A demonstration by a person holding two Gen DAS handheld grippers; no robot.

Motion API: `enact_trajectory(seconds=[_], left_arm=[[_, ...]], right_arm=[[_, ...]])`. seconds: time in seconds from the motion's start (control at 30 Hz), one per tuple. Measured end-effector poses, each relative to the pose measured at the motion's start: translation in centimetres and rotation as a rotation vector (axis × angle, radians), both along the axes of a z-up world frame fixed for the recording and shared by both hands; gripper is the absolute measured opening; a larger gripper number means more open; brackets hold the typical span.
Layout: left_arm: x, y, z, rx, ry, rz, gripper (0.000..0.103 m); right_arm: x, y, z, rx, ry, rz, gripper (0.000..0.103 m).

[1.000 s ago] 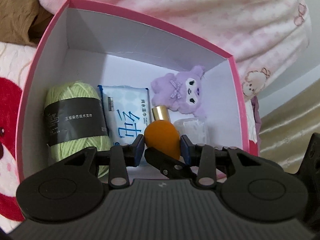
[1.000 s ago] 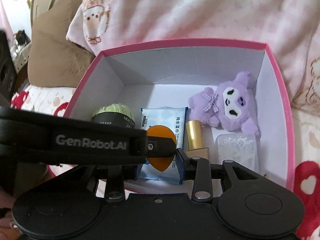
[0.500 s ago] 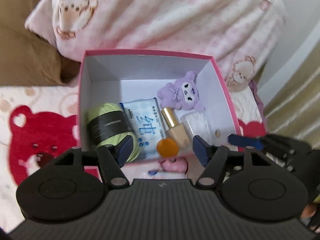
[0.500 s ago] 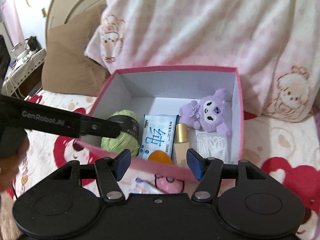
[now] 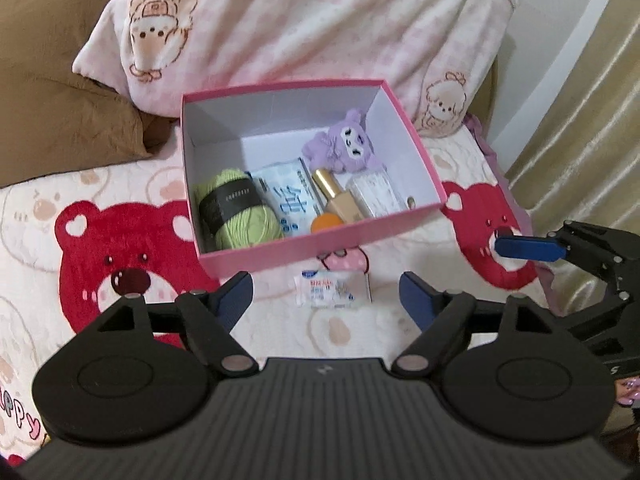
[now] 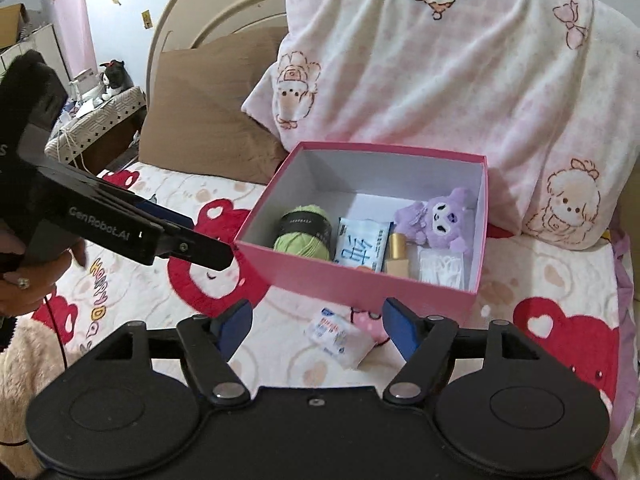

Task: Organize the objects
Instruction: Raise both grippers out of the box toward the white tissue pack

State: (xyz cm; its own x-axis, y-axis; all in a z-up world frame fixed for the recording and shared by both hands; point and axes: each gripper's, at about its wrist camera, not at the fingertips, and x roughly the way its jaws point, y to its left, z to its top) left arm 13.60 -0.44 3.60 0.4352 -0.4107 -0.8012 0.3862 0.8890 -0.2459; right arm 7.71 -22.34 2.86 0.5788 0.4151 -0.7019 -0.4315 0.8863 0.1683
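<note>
Both grippers have pulled back from the pink cardboard box (image 5: 320,246), leaving the orange teardrop sponge (image 5: 327,223) inside it. Left gripper (image 5: 326,298) and right gripper (image 6: 316,322) are opening, empty. Just ahead lies a small white sachet (image 5: 326,290), probably next.

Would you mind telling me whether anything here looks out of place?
Yes: a small white packet lies on the bedspread in front of the pink box, while the other items sit packed inside it.
</note>
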Motion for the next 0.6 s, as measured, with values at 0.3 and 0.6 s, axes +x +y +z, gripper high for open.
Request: enact_trajectory(seconds=[0.3,0.6], left_arm=[[-1.1,-0.3,-3.5,0.046,0.031,-0.026,0.08],[0.0,-1.6,-8.1,0.085,0.041,-0.013,0.08]], right_arm=[[-1.1,0.0,-2.8,0.002,0.072,-0.004,0.079],[0.0,0.6,-7.2,-0.049,0.108,-0.022,0.079]])
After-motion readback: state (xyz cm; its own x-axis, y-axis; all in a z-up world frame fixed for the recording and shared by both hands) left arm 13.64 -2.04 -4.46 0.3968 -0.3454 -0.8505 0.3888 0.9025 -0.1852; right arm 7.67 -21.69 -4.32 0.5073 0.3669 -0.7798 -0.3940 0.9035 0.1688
